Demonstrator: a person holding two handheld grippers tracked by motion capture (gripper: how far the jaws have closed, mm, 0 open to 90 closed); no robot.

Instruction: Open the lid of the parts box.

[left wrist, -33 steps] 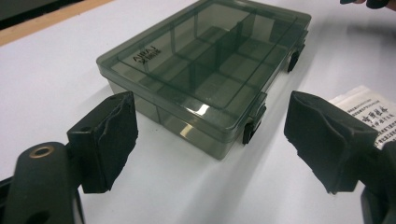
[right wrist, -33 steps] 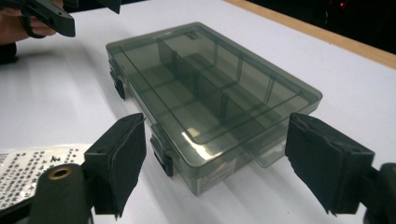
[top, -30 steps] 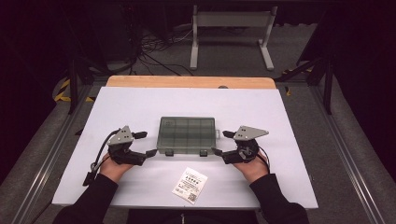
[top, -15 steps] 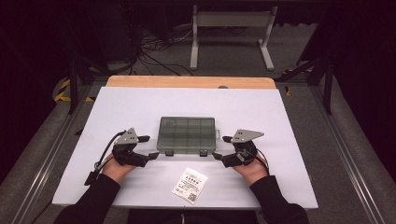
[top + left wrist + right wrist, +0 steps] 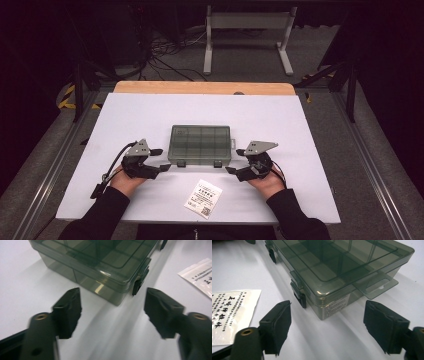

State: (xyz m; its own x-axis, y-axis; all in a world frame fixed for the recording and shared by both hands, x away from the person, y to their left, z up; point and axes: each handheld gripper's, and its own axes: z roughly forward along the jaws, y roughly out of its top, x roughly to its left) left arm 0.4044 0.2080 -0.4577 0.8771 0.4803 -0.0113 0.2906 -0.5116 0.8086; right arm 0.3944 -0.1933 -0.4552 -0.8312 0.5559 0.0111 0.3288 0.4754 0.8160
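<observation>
White tabletop [image 5: 125, 115]: both grippers (left [image 5: 162, 159] closing, apparently; right [image 5: 236, 161]) gape, unclamped, flanking the smoky box [image 5: 201, 144].

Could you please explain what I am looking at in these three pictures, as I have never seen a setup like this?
A person sits at a white table holding a hand-held two-jaw tool in each hand: the left gripper and the right gripper. One picture is taken from above; the other two come from cameras riding on each gripper, looking along its black jaws. Between the grippers lies a closed smoky-clear compartment box, and nearer the person a small printed packet. Nothing is held: both grippers are open, each aimed at a near corner of the box. The left gripper's jaws have just been closing, with nothing between them.
</observation>
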